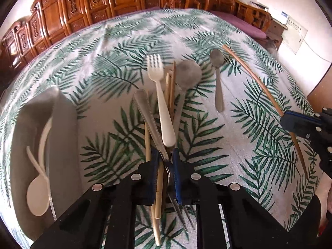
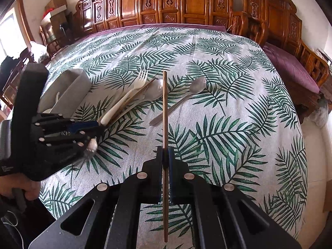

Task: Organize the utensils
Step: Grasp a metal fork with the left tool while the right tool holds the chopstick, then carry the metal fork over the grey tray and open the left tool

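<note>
The left gripper has its jaws squeezed almost shut on a metal fork; the fork's prongs stick out behind the jaws, near the camera, and its handle points away over the pile; a pale chopstick also runs between the jaws, and I cannot tell if it is pinched too. The right gripper has its jaws shut tight on a brown chopstick, which points straight ahead above the counter with its leafy cloth.

The other utensils lie in a heap in the middle; a white plastic fork rests on top, just beside a big metal spoon and some more chopsticks; a small metal spoon lies apart to the right. A grey tray sits at the left, and a white plastic spoon is already inside it.

I think the step now is picking up the metal fork to sort it; most things are still not put away. Next, the left hand should lift slowly, because the white fork's handle lies right at the jaws and could get dragged along; the pale chopstick may come up too. Then the fork can go over to the tray.
</note>
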Motion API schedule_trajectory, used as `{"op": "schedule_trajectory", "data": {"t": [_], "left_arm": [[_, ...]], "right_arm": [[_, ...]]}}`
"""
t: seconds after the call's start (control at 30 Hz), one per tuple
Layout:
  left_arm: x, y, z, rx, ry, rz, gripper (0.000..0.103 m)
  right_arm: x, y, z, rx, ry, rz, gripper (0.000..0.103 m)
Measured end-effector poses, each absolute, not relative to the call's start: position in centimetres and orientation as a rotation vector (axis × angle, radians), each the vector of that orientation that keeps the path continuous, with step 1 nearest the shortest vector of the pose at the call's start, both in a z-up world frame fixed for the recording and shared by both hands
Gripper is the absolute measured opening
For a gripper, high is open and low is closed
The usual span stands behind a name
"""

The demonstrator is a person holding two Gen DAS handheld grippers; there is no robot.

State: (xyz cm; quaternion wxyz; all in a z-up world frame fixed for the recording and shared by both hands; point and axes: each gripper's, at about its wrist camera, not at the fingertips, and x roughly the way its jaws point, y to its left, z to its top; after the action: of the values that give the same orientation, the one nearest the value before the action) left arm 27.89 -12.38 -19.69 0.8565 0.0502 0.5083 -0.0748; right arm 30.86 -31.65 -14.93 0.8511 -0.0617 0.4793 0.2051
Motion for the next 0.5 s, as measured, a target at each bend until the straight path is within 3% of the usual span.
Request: {"op": "schedule_trajectory", "data": {"t": [0.17, 0.5], "left_arm": [[27.7, -12.0, -19.3, 0.115, 1.061, -0.162, 0.006], [27.5, -11.3, -19.0, 0.119, 1.051, -0.175, 0.006]], "right_arm": [[30.9, -31.6, -15.3, -0.137, 1.016, 0.431, 0.006], [30.6, -31.0, -15.5, -0.154, 1.020, 0.438, 0.006]]}}
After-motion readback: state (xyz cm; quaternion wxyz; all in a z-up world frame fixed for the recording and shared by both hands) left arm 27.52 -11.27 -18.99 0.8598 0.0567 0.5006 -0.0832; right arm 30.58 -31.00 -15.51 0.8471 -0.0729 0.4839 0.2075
